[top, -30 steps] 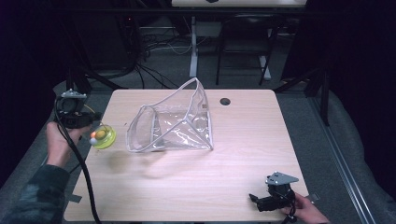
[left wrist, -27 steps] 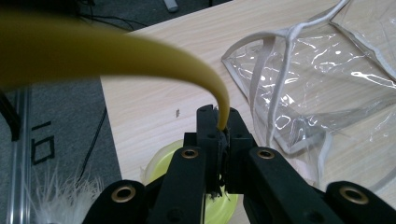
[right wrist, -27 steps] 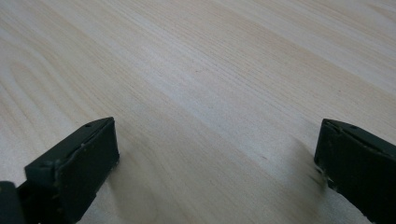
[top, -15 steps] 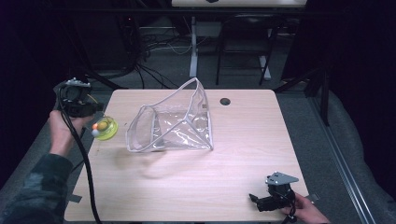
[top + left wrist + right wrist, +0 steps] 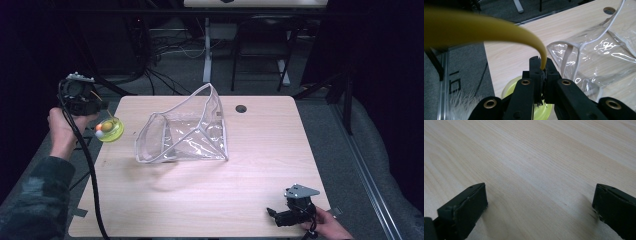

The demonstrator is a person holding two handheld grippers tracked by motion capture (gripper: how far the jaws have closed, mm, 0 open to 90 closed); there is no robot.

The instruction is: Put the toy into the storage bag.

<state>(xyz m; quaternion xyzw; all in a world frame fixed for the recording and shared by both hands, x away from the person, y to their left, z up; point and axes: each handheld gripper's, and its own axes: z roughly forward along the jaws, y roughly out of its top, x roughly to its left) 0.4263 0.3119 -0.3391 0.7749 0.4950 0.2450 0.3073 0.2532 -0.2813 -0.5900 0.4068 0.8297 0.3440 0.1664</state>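
At the near right edge of the pale wood-grain table [image 5: 210, 200], the right gripper [image 5: 290, 216] is seen resting with its jaws spread wide over bare wood. At the table's left edge, the left gripper [image 5: 541, 72] is held aloft with its jaws pinched on a thin yellow rubbery strip [image 5: 486, 31]; a round yellow-green translucent toy [image 5: 109, 130] hangs beneath it. Farther on, a clear glossy plastic pouch with white piping [image 5: 187, 132] is seen, its open mouth turned left.
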